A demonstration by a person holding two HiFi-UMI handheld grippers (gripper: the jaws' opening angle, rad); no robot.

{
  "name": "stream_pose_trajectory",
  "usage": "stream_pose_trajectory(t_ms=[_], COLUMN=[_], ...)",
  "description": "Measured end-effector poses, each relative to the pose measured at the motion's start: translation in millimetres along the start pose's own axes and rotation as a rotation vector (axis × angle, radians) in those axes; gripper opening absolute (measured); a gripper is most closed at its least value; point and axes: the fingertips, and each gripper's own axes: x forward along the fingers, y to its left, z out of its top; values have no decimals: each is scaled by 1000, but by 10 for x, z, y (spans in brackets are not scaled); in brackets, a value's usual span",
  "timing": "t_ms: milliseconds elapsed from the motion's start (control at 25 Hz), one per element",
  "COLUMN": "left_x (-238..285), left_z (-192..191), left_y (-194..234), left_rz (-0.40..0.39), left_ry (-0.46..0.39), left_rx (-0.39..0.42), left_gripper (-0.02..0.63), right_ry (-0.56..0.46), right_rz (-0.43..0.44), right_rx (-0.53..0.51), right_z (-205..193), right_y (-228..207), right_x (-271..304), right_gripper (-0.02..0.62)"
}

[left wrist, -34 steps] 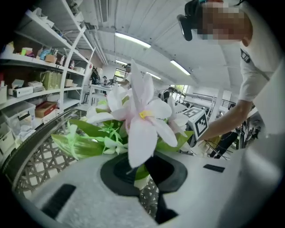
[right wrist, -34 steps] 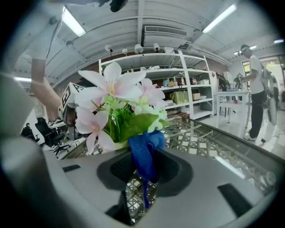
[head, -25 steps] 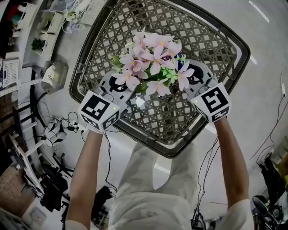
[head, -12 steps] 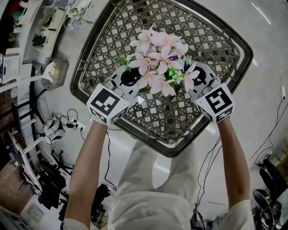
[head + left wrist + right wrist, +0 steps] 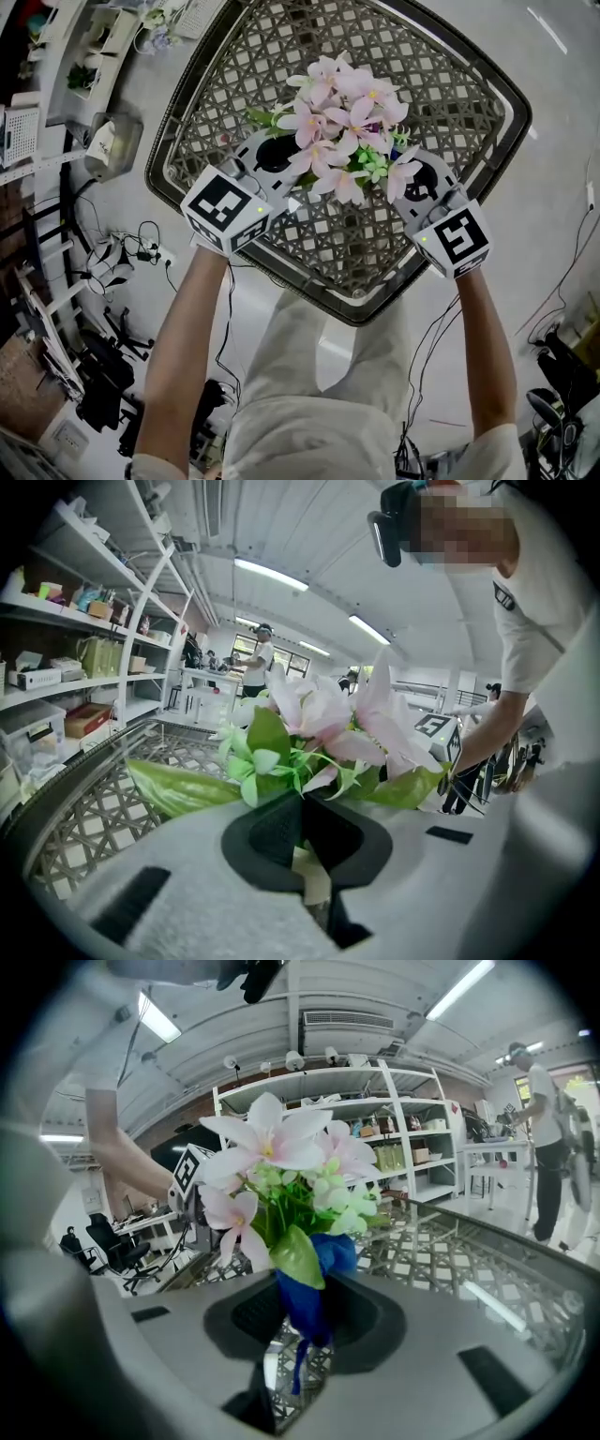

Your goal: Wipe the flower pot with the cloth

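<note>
A flower pot's pink flowers and green leaves (image 5: 345, 120) sit above the lattice table (image 5: 450, 103); the blooms hide the pot itself in the head view. My left gripper (image 5: 295, 176) reaches in from the left. In the left gripper view the left gripper (image 5: 305, 841) is shut on a pale part of the flower pot (image 5: 311, 881), under the flowers (image 5: 323, 714). My right gripper (image 5: 382, 169) comes in from the right. In the right gripper view the right gripper (image 5: 305, 1321) is shut on a blue cloth (image 5: 311, 1293), pressed up against the leaves (image 5: 298, 1255).
The table's dark rim (image 5: 514, 120) runs round the woven top. Shelving with boxes (image 5: 56, 66) stands at the far left, with cables and gear on the floor (image 5: 122, 267). Other people stand in the background (image 5: 255, 663).
The flowers have shifted right and slightly farther across the table. My left gripper has followed them in; my right gripper has drawn back a little toward me.
</note>
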Motion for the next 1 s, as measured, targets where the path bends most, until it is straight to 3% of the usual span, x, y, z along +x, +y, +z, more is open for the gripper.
stream_pose_trajectory(t_ms=[520,1000], left_x=[-2,-1], left_z=[10,4], left_y=[10,5], left_rz=[4,4], left_ry=[-14,-15], left_rx=[-19,-23], left_gripper=[20,21], right_ry=[-21,3], right_rz=[47,142], right_rx=[-10,-8], right_z=[-16,-27], right_y=[484,929], right_x=[-91,174], right_gripper=[120,117])
